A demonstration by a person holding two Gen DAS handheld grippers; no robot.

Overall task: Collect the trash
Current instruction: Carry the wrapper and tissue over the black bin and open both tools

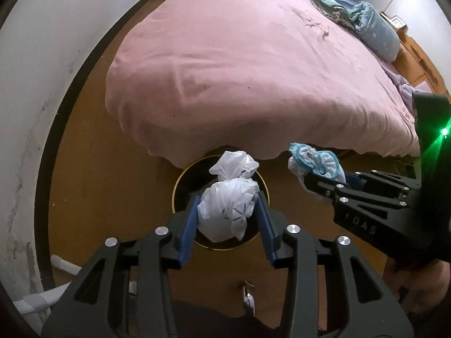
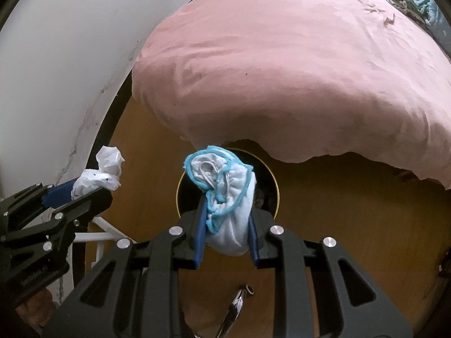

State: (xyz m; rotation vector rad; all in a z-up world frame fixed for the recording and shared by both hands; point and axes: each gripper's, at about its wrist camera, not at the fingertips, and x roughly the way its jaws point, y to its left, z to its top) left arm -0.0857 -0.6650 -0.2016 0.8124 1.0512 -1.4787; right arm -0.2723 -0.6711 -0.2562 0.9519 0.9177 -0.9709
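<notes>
My left gripper [image 1: 229, 197] is shut on a knotted white plastic bag [image 1: 225, 208] and holds it above a round black trash bin with a gold rim [image 1: 177, 188] on the wooden floor. My right gripper [image 2: 227, 200] is shut on a crumpled white cloth with blue trim [image 2: 225, 191], also above the bin [image 2: 272, 180]. In the left wrist view the right gripper [image 1: 315, 180] and its cloth [image 1: 313, 160] hang right of the bin. In the right wrist view the left gripper [image 2: 93, 188] and its bag [image 2: 104, 174] are at the left.
A bed with a pink duvet [image 1: 239, 64] overhangs the bin's far side. Bedding and a blue pillow [image 1: 377, 36] lie at its far right. A white wall [image 1: 33, 84] with dark skirting runs along the left. A metal object [image 2: 236, 304] lies on the floor below.
</notes>
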